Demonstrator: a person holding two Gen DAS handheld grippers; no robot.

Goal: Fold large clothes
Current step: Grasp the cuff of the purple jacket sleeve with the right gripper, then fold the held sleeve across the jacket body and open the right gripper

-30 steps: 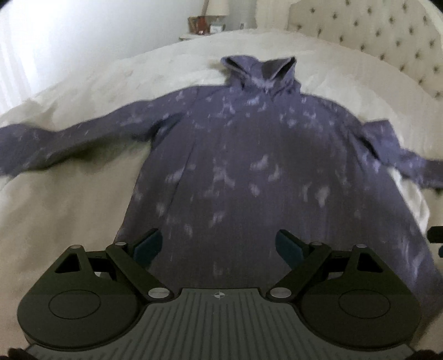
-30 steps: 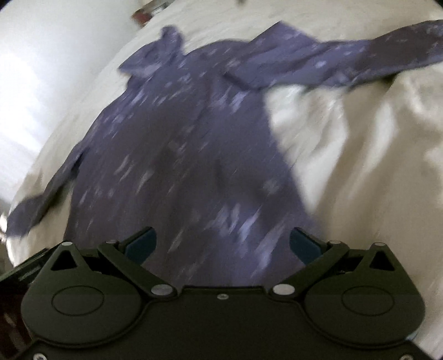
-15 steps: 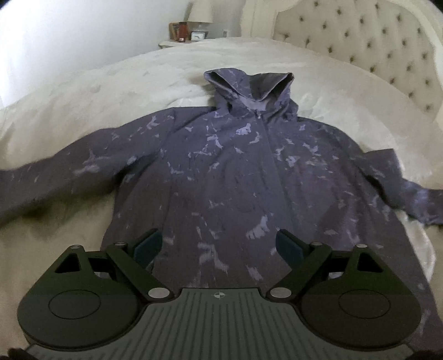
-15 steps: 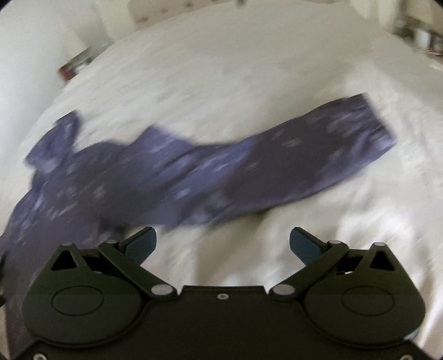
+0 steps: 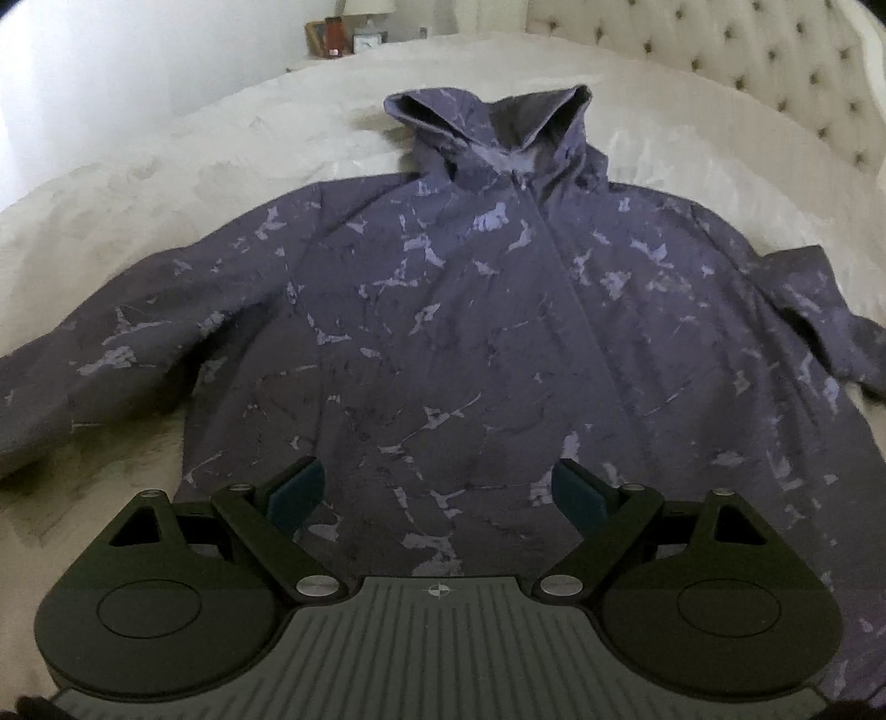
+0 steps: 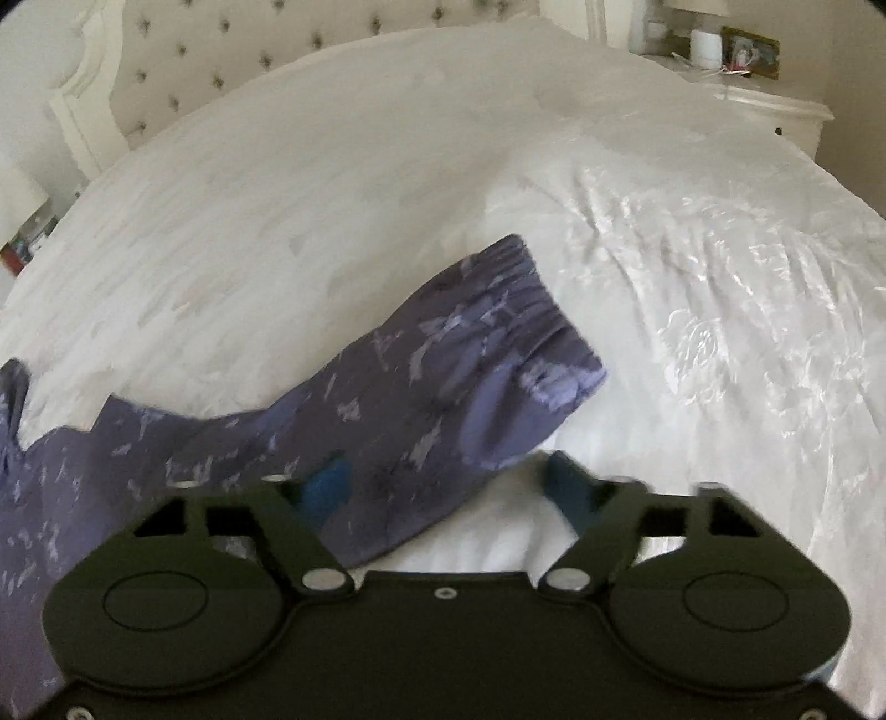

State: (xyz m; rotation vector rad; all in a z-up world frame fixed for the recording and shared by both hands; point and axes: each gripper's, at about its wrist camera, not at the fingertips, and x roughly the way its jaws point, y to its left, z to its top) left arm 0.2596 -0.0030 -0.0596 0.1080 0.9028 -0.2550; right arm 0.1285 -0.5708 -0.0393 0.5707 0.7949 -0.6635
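Note:
A purple hooded jacket [image 5: 470, 332] with pale marbled patches lies flat, front up, on a white bed, hood at the far end and sleeves spread to both sides. My left gripper [image 5: 437, 490] is open and empty above the jacket's lower body. In the right wrist view the jacket's right sleeve [image 6: 443, 387] runs from the lower left to its gathered cuff [image 6: 531, 327]. My right gripper [image 6: 448, 484] is open and empty, just above the sleeve's lower edge, short of the cuff.
The white bedspread [image 6: 692, 288] surrounds the jacket. A tufted headboard [image 5: 747, 61] stands at the far side. A nightstand [image 6: 775, 105] with small items stands beyond the bed, and another with a lamp shows in the left wrist view [image 5: 349, 33].
My right gripper swung right from the jacket's body along the sleeve, to near the cuff. My left gripper moved closer over the lower body. Both stayed open.

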